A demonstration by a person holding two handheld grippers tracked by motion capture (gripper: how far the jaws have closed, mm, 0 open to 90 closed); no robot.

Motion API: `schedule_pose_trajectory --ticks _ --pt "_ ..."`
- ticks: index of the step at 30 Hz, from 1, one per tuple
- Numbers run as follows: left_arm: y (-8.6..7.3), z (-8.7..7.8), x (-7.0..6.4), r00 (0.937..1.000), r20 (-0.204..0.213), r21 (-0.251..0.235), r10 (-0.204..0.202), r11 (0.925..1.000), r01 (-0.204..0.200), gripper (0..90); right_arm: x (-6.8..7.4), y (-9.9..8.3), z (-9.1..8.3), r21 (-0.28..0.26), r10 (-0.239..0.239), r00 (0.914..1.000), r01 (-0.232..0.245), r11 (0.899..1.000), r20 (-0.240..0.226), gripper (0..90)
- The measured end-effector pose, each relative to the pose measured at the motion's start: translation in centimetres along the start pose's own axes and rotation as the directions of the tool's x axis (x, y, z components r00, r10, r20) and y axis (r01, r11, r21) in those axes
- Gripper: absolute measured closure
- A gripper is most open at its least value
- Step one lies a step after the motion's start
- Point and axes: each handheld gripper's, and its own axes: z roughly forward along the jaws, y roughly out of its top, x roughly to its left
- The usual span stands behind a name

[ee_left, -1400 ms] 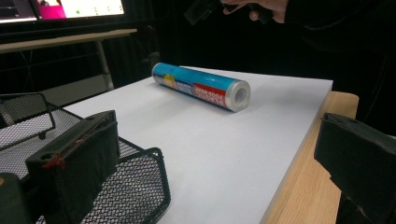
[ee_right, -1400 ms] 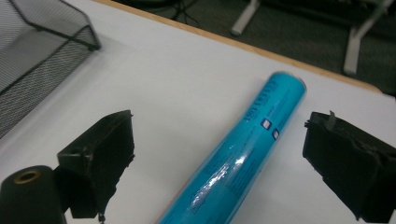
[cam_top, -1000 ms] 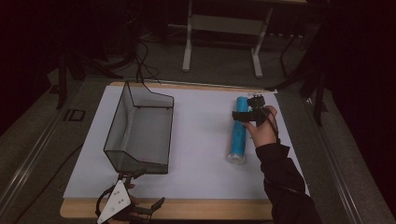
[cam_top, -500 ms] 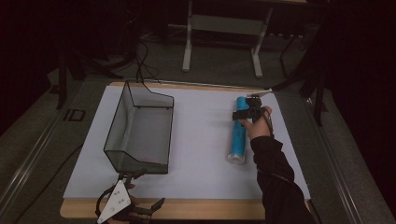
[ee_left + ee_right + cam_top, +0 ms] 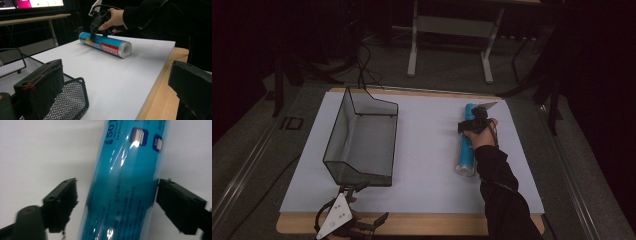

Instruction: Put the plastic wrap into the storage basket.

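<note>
- Your right gripper (image 5: 473, 121) sits over the far end of the blue roll (image 5: 466, 141), jaws spread wide on either side of it; one jaw looks to touch the wrap, though the blur makes that unsure.
- The roll lies flat on the white sheet (image 5: 427, 150), well apart from the wire basket (image 5: 362, 137).
- Your left gripper (image 5: 343, 220) rests at the near table edge, jaws open, beside the basket's corner.

black sleeve (image 5: 501, 192), black two-jaw tools, white three-cornered plate (image 5: 335, 218) on left.
</note>
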Motion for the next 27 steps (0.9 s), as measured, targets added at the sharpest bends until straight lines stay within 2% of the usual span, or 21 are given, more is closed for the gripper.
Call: schedule_pose_trajectory --ticks 3,5,6,11,13,15,18,21,23,27 --pt "0.0 0.0 0.0 1.0 -0.002 0.003 0.003 1.0 -0.003 0.8 -0.1 0.2 0.3 0.001 0.008 0.9999 -0.008 1.0 0.01 23.9" --pt "0.0 0.0 0.0 0.9999 -0.004 0.008 0.009 0.9999 -0.009 0.8 -0.3 0.3 0.6 0.024 0.027 0.9996 -0.027 0.999 -0.007 25.0" --pt "0.0 0.0 0.0 1.0 -0.002 0.006 0.006 1.0 -0.006 0.8 -0.3 0.3 0.7 0.036 0.024 0.9997 -0.024 0.999 0.0 26.0" --pt "0.0 0.0 0.0 1.0 0.0 0.009 0.005 0.9999 -0.005 0.8 -0.1 0.3 1.2 0.052 0.016 0.9999 -0.016 0.999 0.007 26.4" --pt "0.0 0.0 0.0 1.0 0.0 0.009 0.004 0.9999 -0.004 0.8 0.3 0.4 1.4 0.072 -0.002 0.9997 0.0 0.997 0.025 26.3" --pt "0.0 0.0 0.0 1.0 -0.001 0.01 0.005 0.9999 -0.005 0.8 0.5 0.5 1.7 0.091 0.006 0.9995 -0.009 0.996 0.032 26.3" --pt "-0.1 0.0 0.0 1.0 -0.001 0.014 0.005 0.9999 -0.005 0.8 0.4 0.5 2.0 0.11 0.027 0.9994 -0.029 0.993 0.021 27.5" --pt "-0.1 0.1 0.0 1.0 -0.002 0.015 0.005 0.9999 -0.005 0.8 0.1 0.5 1.9 0.101 0.076 0.9971 -0.076 0.992 0.004 29.1" --pt "-0.1 0.0 0.0 1.0 -0.003 0.015 0.004 0.9999 -0.004 0.8 -0.4 0.6 1.7 0.114 0.11 0.9937 -0.107 0.988 -0.02 30.1" --pt "-0.1 0.0 0.0 1.0 -0.002 0.015 0.006 0.9999 -0.006 0.8 -0.8 0.6 1.3 0.114 0.126 0.991 -0.121 0.986 -0.045 31.2"
